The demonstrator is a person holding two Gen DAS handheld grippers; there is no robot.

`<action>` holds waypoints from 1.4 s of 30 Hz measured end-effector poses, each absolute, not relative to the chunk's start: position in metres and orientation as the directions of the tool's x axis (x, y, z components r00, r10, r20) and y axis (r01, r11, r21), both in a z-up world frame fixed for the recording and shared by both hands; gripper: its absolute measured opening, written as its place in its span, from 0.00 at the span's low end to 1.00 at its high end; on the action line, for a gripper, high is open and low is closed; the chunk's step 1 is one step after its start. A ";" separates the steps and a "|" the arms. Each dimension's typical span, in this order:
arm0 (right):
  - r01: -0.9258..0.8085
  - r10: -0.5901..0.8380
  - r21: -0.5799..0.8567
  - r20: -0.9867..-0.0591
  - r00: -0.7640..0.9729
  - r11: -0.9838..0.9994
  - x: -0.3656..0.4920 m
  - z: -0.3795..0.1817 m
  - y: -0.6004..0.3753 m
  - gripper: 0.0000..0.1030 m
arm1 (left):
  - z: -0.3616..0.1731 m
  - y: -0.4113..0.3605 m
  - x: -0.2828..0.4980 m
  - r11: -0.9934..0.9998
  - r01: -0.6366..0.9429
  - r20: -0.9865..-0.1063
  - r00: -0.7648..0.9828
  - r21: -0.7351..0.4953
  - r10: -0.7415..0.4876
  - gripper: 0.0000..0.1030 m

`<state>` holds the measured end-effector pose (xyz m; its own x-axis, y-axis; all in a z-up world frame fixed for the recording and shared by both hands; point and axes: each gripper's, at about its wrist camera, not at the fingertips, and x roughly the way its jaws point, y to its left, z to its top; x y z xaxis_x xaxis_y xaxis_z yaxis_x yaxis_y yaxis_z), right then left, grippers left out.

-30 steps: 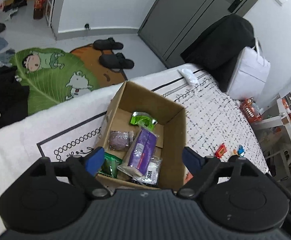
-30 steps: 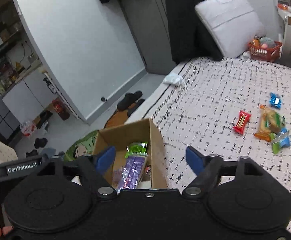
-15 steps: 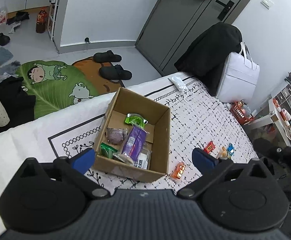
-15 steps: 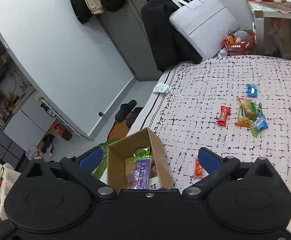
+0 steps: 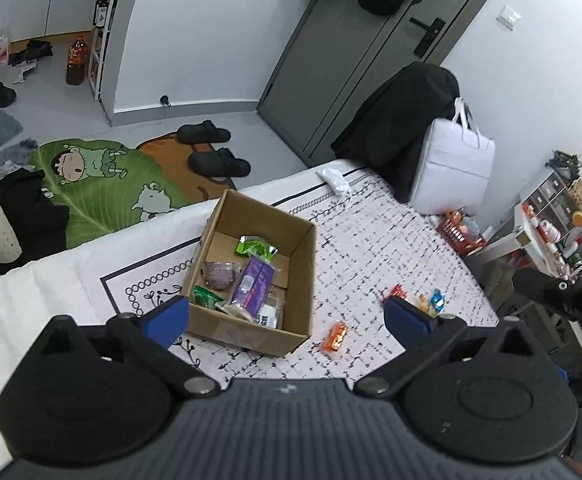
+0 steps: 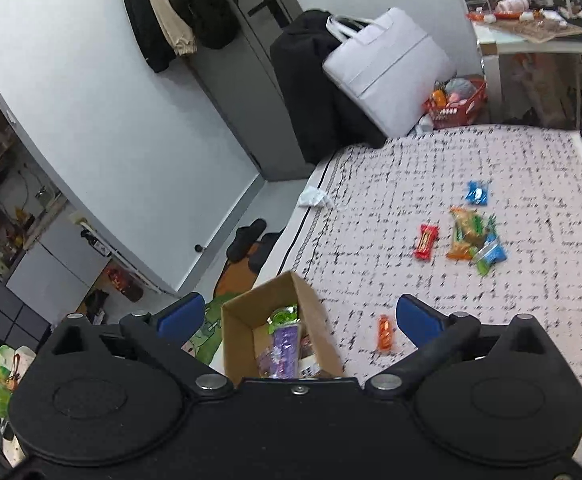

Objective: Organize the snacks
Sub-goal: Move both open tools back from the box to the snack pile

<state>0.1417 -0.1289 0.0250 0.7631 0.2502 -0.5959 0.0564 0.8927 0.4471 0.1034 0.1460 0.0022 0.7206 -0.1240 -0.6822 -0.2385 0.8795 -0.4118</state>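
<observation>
While both grippers are rising away from the bed, the open brown cardboard box is looking smaller in both views than it was one second ago, and much more of the white bedspread with black dashes is coming into sight. A half second ago the jaws were already wide, and they are staying wide now. I am judging that one placing is finished and that the person is backing off to choose the next snack.

The box is sitting near the foot edge of the bed and is holding a purple packet, a bright green packet, a round dark purple snack and a few other wrappers. A small orange wrapper is lying on the cover just beside the box. Well apart from it, a red wrapper, a blue wrapper and a little heap of orange, green and blue packets are waiting, so the task is only partly done.

The left gripper is hovering high above the box and is tilting down toward it, with its blue pads far apart and nothing between them. The right gripper is also hanging high, looking over the box edge toward the loose snacks, with its jaws spread and empty.
</observation>
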 end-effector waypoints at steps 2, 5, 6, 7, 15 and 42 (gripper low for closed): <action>0.050 0.251 0.440 -0.597 0.762 0.896 0.139 0.023 -0.138 1.00 | 0.003 0.142 0.102 0.878 -0.243 -0.681 0.722 -0.414 -0.121 1.00; 0.038 0.276 0.459 -0.597 0.753 0.888 0.139 0.013 -0.156 1.00 | 0.002 0.133 0.103 0.889 -0.235 -0.690 0.714 -0.393 -0.117 1.00; 0.036 0.288 0.470 -0.598 0.748 0.882 0.139 0.011 -0.162 1.00 | 0.002 0.128 0.104 0.897 -0.230 -0.691 0.715 -0.378 -0.108 1.00; 0.030 0.302 0.483 -0.593 0.746 0.875 0.140 0.007 -0.169 1.00 | 0.002 0.125 0.105 0.902 -0.222 -0.688 0.717 -0.372 -0.107 1.00; 0.001 0.318 0.472 -0.596 0.738 0.882 0.149 -0.009 -0.211 1.00 | -0.010 0.087 0.119 0.916 -0.185 -0.702 0.700 -0.355 -0.131 1.00; 0.088 0.241 0.400 -0.699 0.673 0.912 0.229 -0.057 -0.331 1.00 | -0.038 -0.005 0.189 0.938 -0.213 -0.739 0.671 -0.273 -0.063 1.00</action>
